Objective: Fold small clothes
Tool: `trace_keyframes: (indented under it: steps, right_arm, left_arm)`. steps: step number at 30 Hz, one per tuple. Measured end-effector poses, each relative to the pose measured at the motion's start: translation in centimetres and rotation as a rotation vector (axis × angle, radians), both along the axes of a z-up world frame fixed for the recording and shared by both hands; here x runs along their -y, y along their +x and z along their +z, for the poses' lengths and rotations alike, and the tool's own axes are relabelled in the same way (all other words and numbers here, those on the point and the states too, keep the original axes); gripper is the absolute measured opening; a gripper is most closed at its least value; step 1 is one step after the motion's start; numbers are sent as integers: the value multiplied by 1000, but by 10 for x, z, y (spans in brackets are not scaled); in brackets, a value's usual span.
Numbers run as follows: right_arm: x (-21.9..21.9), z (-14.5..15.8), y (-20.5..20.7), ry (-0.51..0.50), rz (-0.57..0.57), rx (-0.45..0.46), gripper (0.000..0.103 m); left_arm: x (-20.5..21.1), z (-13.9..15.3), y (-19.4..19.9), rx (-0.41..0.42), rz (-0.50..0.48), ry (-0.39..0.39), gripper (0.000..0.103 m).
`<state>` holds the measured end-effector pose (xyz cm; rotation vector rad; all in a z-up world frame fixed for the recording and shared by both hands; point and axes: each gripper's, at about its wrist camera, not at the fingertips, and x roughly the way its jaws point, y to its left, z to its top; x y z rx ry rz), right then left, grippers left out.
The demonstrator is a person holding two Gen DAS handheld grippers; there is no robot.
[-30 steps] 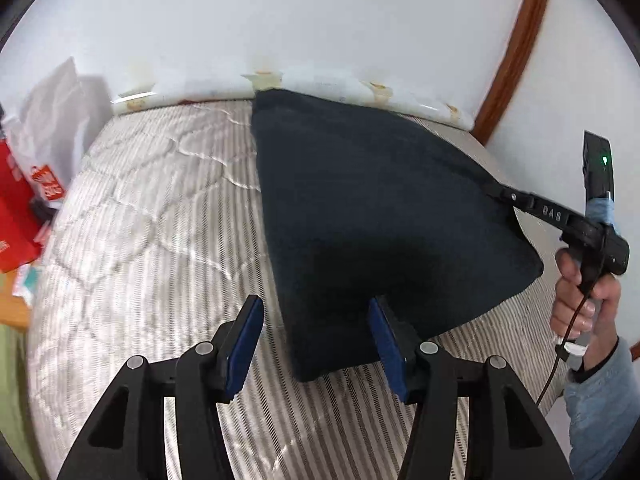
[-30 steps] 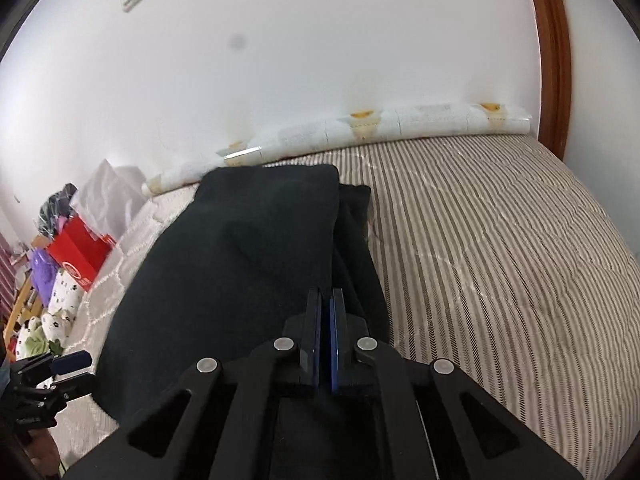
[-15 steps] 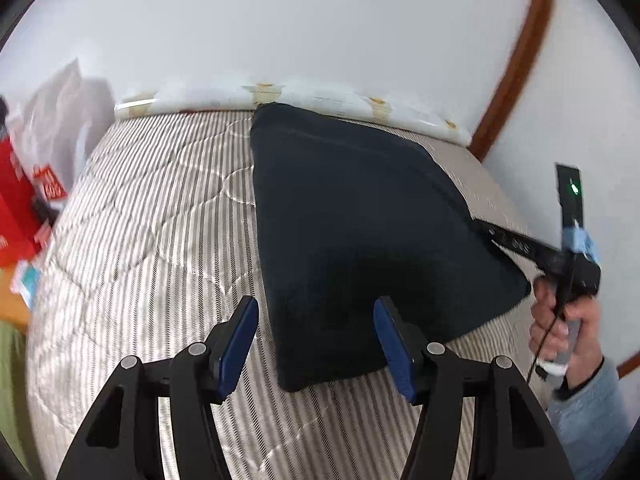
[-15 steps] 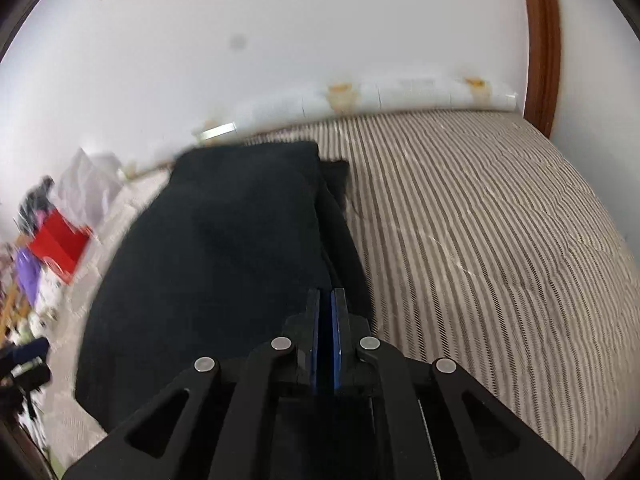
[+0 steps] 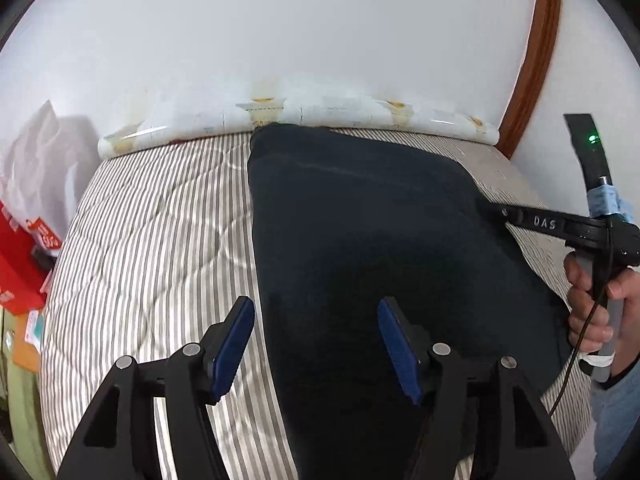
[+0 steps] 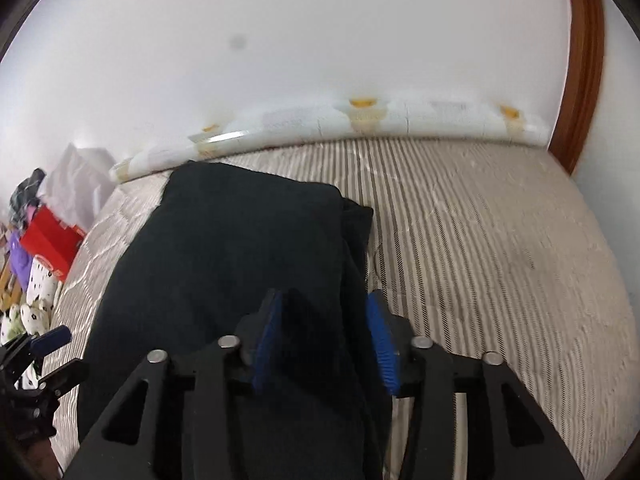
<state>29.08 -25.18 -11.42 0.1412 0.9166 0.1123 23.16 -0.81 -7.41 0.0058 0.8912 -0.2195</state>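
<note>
A dark navy folded garment (image 5: 372,248) lies flat on the striped mattress (image 5: 160,240); it also shows in the right wrist view (image 6: 232,248). My left gripper (image 5: 316,340) is open, its blue pads straddling the garment's near left edge just above it. My right gripper (image 6: 324,340) is open, with the garment's right folded edge lying between its blue pads. In the left wrist view the right gripper (image 5: 504,212) reaches in from the right onto the cloth's far right edge, held by a hand (image 5: 596,300).
A rolled white patterned bolster (image 5: 304,116) lies along the wall at the mattress's far edge. Red boxes (image 5: 20,256) and a white bag (image 5: 40,160) stand at the left. A wooden door frame (image 5: 532,52) rises at the right. Plush toys (image 6: 36,296) lie beyond the left edge.
My right gripper was shut on the garment's edge and has opened, leaving the cloth lying between its pads. My left gripper stayed open and moved slightly forward over the near edge.
</note>
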Motion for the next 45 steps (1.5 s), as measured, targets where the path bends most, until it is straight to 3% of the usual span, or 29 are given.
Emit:
trace_keyframes:
  steps: [1,4,8,11,13,17,18,19,22,25,30,32,34,35,36,37,41,45]
  right_arm:
    - [2,-4,7,14,14,-33,3]
    - [14,2,7,42,34,22,3]
    - [12,5,10,56,70,15,3]
    - [2,10,17,3,77,43,11]
    - [1,9,32,25,71,28,27]
    - [0,3,57,84,49,-10,33]
    - [-1,0,65,94,41,-22,27]
    - [-2,-3,69,97,33,-26,7]
    - [0,1,71,50,-1,27,4]
    - [5,6,62,24,-46,22,4]
    - [10,40,1,-51,-106,76,5]
    - [11,55,-29,-84,-125,86,14]
    - [11,69,-60,-131,-155,97,39]
    - [10,75,-71,-144,-165,113,47]
    - [7,83,-93,-166,-170,139,60]
    - [5,87,-105,-180,-165,150,67]
    - [-7,100,-160,-225,-145,160,69]
    - [-9,106,-218,-234,-174,180,85]
  left_arm:
    - [-1,-1,5,-4,1,-2,63]
    - [-8,-6,19,-12,15,-11,63]
    - [-14,-12,35,-16,24,-11,64]
    - [-18,-14,41,-15,30,-16,66]
    - [-20,-14,44,-13,32,-13,67]
    - [-21,-14,46,-11,28,-6,67]
    - [-21,-14,46,-13,27,-5,68]
    - [-21,-14,46,-15,29,-5,68]
    - [-22,-11,40,-20,31,-6,68]
    - [-22,-5,27,-15,29,-4,68]
    - [-20,16,-6,2,45,-1,67]
    - [-15,28,-22,7,53,20,68]
    - [-11,42,-39,32,60,8,72]
    - [-8,51,-52,49,65,11,74]
    - [-6,58,-64,69,65,14,80]
    - [-4,64,-73,85,64,16,86]
    - [6,86,-118,153,62,43,89]
    - [9,97,-162,184,85,23,97]
